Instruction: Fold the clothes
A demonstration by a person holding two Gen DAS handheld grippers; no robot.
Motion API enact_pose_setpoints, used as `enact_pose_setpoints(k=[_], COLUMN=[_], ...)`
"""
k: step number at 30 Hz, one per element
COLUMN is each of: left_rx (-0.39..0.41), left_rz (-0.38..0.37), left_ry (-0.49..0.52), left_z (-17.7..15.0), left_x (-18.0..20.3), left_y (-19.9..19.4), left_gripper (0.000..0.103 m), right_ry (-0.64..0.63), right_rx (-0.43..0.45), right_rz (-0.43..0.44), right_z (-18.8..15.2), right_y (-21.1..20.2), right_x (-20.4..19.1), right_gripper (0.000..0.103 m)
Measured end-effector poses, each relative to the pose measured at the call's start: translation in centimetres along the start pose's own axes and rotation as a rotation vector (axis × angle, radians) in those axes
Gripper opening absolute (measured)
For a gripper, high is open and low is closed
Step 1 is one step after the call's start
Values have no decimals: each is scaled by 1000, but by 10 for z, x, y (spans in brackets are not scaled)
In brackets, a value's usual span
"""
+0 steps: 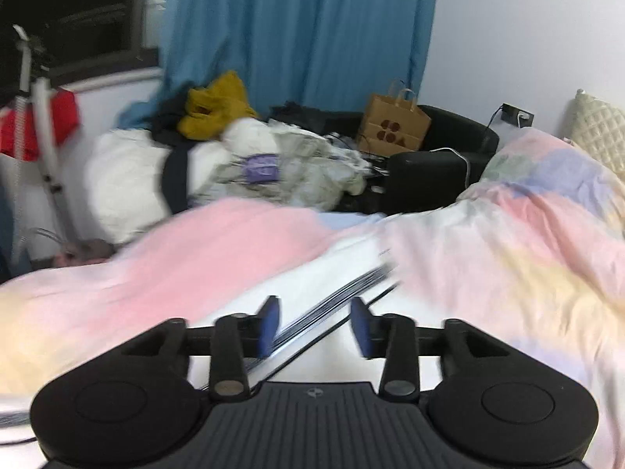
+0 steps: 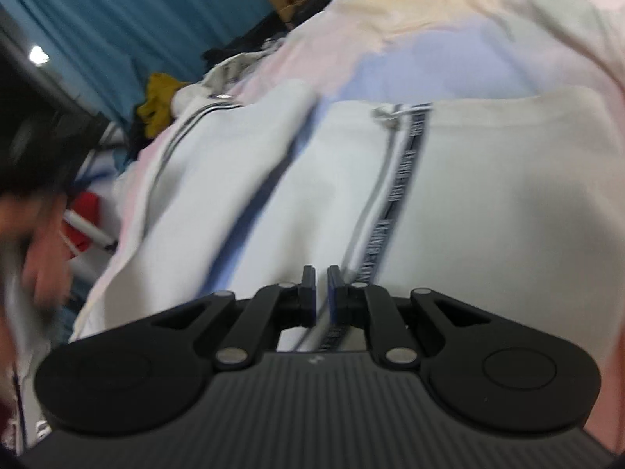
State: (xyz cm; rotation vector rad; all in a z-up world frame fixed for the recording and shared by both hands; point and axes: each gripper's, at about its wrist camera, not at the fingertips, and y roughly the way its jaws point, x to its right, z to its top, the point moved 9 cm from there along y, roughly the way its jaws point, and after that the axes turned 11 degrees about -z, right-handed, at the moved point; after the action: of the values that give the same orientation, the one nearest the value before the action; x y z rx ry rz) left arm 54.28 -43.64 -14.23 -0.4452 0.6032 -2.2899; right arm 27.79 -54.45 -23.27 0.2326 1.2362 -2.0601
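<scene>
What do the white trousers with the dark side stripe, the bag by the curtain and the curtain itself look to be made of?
White trousers: soft matte knit, probably cotton jersey; they lie limp, and the stripe looks like woven tape.
Bag: brown kraft paper, stiff and creased, with twisted handles.
Curtain: thin blue woven cloth, hanging in fine vertical folds; fibre unclear.

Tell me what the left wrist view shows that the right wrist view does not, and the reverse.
Only the left wrist view: the open left claw, a cream pillow, a wall socket and a black armchair.

Only the right wrist view: the right claw, nearly closed over the white garment, the garment's black lettered tape, and a blurred hand at the left edge.

Both: the pastel duvet, blue curtain, brown paper bag and mustard clothing.
</scene>
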Motion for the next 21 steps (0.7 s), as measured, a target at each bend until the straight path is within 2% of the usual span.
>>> enact_pose_setpoints(k=[5,8,10,14,16,17,19,20,21], left_rx=[-55,-129,-180,-206,-225,-240,-266,-278,-292], left_rz=[143,197,227,240,234,234,228,209,188], left_ry=[19,45,109,227,312,347,400,395,387], left_z=[-91,-147,-175,-201,-206,-209,-216,-217,-218], left_x=[-86,-120,-134,-148,-145,-144,-142,-143,-144], left_y=[-131,-187,-207,-222,-207,-199,-183,-176,-168], left_gripper=[59,61,61,66,69,68,66,60,58], right_ry=[-67,-77,-55,33,120,164,246,260,256], right_rx=[-50,-92,-120,-158,-152,-149,-157,-160,-150], right_rz=[145,219,247,173,150,139,188,195,196], right_z=[-2,-1,3,26,42,50,55,55,58], right_y=[8,14,23,47,59,65,79,86,93], right_x=[-43,-71,-79,-66,-52,-45,-38,-38,-41], right_gripper=[10,10,10,12,32,45,46,46,46])
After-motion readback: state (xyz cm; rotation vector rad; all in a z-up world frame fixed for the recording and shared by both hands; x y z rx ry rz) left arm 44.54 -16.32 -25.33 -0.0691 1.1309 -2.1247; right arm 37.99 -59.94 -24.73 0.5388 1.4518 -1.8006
